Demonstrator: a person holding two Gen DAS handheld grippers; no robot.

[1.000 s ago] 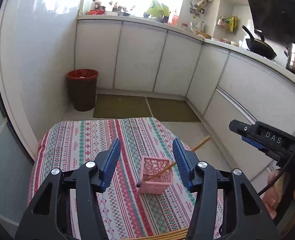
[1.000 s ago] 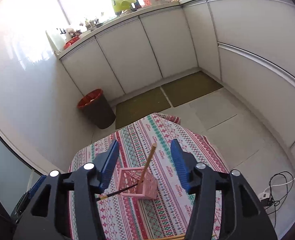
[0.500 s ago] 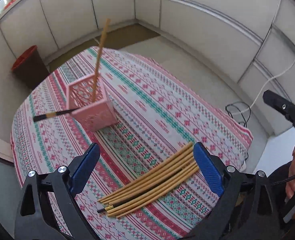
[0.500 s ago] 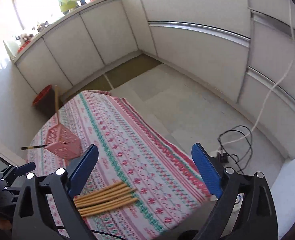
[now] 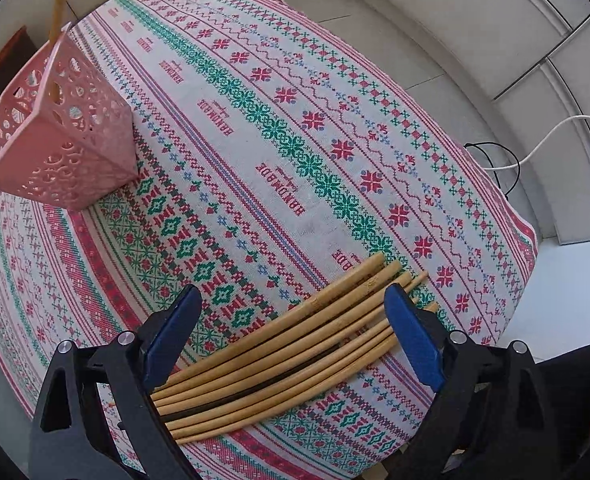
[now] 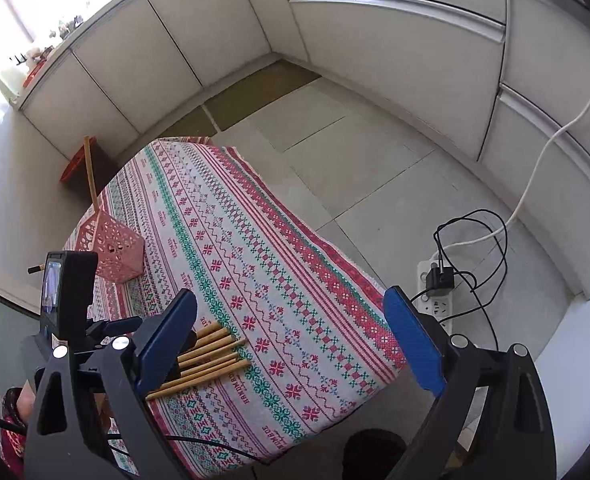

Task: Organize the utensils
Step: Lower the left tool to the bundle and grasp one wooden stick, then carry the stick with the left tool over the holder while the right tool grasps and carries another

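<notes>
Reaching for chopsticks (image 5: pixel 295 344), lower centre | left hand-held gripper (image 5: pixel 291 328) spread apart, empty; right hand-held gripper (image 6: pixel 291 336) likewise | next: clamp one, carry to pink holder (image 5: pixel 61 136), upper left

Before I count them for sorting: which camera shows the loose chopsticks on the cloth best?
The left wrist view: the chopsticks lie large between its open fingers. The right wrist view shows them small, partly behind its left finger.
</notes>
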